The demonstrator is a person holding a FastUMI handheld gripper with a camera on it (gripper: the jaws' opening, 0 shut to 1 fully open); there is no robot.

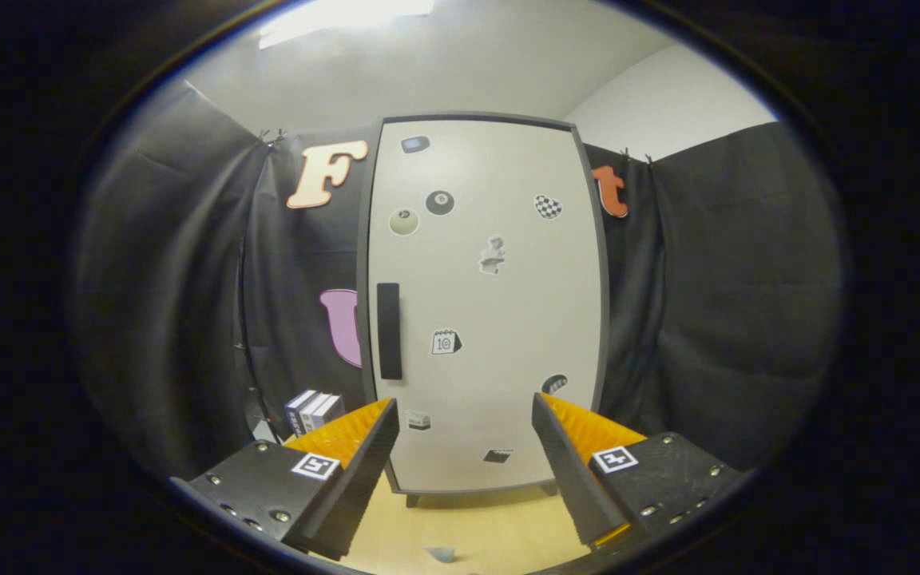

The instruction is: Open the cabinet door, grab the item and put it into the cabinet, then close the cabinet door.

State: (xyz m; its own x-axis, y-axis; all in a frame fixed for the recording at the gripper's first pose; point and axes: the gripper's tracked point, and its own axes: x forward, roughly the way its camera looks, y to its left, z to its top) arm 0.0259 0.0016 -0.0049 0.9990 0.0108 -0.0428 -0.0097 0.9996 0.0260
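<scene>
Gripper [464,415] fingers are hanging apart, facing the closed cabinet door [492,319]; a misaimed approach risks slipping off its handle [389,331].

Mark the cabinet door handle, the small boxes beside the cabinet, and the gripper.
door handle [389,331]: gripper view, middle of the dark bar.
small boxes [314,408]: gripper view, top face.
gripper [464,447]: gripper view, open gap between fingertips.

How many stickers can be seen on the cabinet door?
9 on the cabinet door: one top left, two balls beneath it, checkered heart upper right, figure centre, calendar beside the handle, three near the bottom. The open gripper may hide more.
</scene>
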